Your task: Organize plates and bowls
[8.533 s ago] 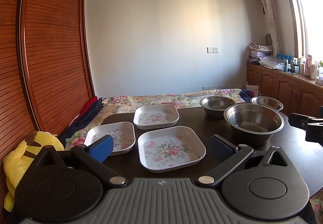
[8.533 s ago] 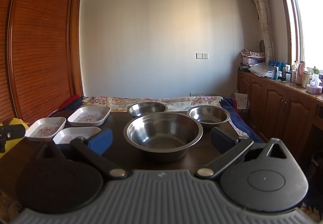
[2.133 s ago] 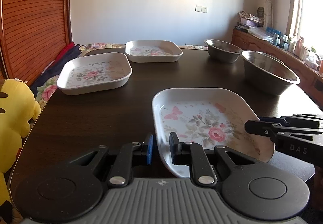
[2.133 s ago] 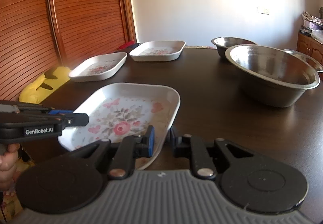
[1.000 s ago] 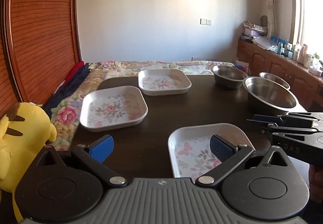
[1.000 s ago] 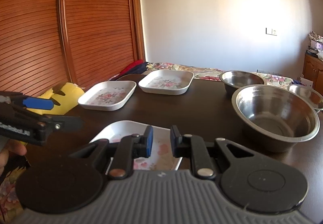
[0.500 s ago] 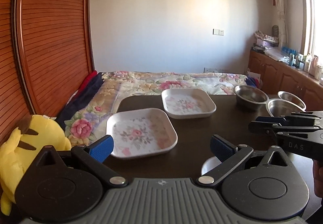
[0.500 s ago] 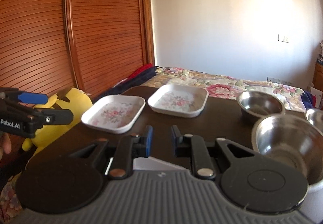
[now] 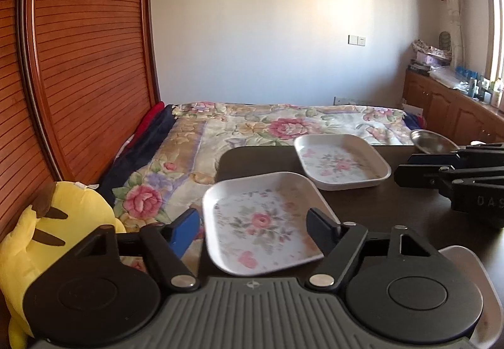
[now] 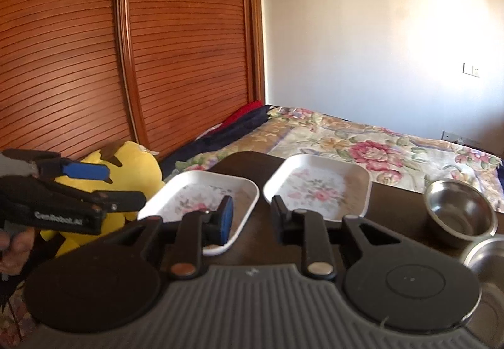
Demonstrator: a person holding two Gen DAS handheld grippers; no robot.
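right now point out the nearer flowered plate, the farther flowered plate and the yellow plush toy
nearer flowered plate (image 9: 261, 223), left wrist view, on its central rose
farther flowered plate (image 9: 340, 161), left wrist view, on its painted floor
yellow plush toy (image 9: 63, 223), left wrist view, on its head

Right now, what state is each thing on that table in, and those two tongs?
Left tongs: open, empty.
Right tongs: slightly open, empty.
Near plate: flat on the table, empty.
Far plate: flat, empty, apart from the near one.
Small bowl: upright, empty.
Table: dark, holding plates and bowls.
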